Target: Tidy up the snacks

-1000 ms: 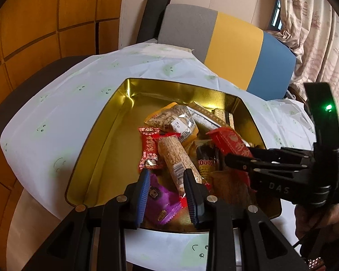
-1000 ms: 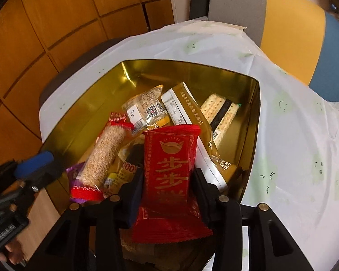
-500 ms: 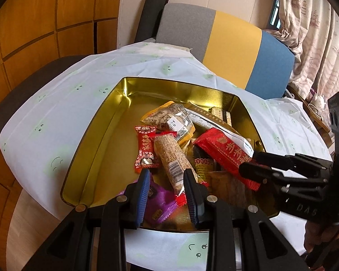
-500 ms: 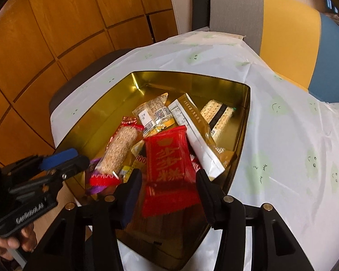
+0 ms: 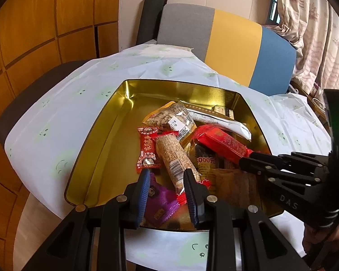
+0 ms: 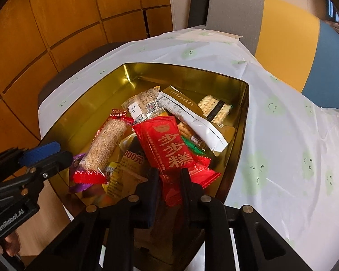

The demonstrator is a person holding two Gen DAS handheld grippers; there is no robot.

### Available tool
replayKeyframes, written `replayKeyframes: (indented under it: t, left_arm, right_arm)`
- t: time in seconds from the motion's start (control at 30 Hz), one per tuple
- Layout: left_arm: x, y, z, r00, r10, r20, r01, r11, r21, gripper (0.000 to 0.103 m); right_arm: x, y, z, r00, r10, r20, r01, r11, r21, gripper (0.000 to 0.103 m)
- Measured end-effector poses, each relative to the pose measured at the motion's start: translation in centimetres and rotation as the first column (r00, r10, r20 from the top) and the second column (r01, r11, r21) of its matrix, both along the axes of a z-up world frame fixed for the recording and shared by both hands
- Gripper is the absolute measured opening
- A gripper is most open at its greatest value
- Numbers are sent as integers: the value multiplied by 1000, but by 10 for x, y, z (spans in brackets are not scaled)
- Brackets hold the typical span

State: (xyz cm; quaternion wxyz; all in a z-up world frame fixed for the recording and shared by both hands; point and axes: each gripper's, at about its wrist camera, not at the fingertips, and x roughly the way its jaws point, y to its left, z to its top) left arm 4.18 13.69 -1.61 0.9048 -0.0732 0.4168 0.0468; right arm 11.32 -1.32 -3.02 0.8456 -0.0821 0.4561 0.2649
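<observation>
Snacks [image 6: 106, 144] fill one gold tin [image 6: 187, 74]; right claw [image 6: 169, 180] pinches one red packet [image 6: 169, 149], left claw [image 5: 166, 180] narrow, empty.

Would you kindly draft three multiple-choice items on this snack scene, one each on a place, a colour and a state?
1. Where do the snacks lie?
A. In the gold tin
B. On the chair
C. On the floor

2. What colour is the packet between the right gripper's fingers?
A. Green
B. Red
C. Purple

3. How is the right gripper?
A. Wide open
B. Out of view
C. Shut on a packet

Answers:
1 A: the packets sit inside the gold tin.
2 B: the red packet is the one held.
3 C: the right gripper pinches that packet's end, also seen from the left wrist.
</observation>
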Motion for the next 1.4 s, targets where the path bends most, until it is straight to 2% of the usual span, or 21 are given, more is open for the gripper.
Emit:
replayKeyframes:
  t: [0.33, 0.4, 0.5, 0.6, 0.67, 0.77, 0.83, 1.07, 1.17, 1.4]
  left_arm:
    - [-6, -6, 8, 999, 9, 44, -11, 999, 31, 31]
    - [-8, -7, 10, 998, 14, 53, -16, 999, 38, 32]
    - [-11, -11, 11, 998, 19, 64, -22, 999, 49, 33]
    - [-16, -13, 14, 997, 28, 78, -33, 998, 55, 39]
    - [-18, -15, 14, 995, 39, 87, -45, 997, 65, 39]
    - [-20, -21, 14, 994, 71, 86, -81, 990, 117, 42]
    - [-19, -24, 13, 995, 82, 51, -88, 988, 131, 42]
    - [-31, -34, 22, 988, 79, 133, -95, 988, 123, 42]
    - [-32, -40, 25, 985, 83, 148, -105, 983, 150, 42]
    - [-35, -44, 29, 981, 82, 173, -108, 983, 146, 42]
  right_arm:
    - [-19, -11, 8, 998, -54, 40, 54, 998, 13, 20]
    - [-25, -14, 11, 996, -75, 54, 74, 997, 20, 25]
    - [-34, -19, 15, 991, -105, 80, 103, 994, 27, 40]
    - [-45, -25, 18, 984, -141, 109, 139, 990, 29, 45]
    - [-52, -29, 20, 978, -164, 129, 162, 986, 28, 56]
    - [-63, -37, 22, 965, -207, 161, 205, 978, 34, 60]
    - [-67, -42, 24, 956, -239, 168, 235, 971, 41, 64]
    - [-74, -58, 25, 941, -289, 177, 283, 957, 55, 66]
    - [-77, -61, 24, 937, -299, 178, 293, 954, 61, 66]
    - [-80, -66, 27, 926, -318, 202, 311, 948, 65, 68]
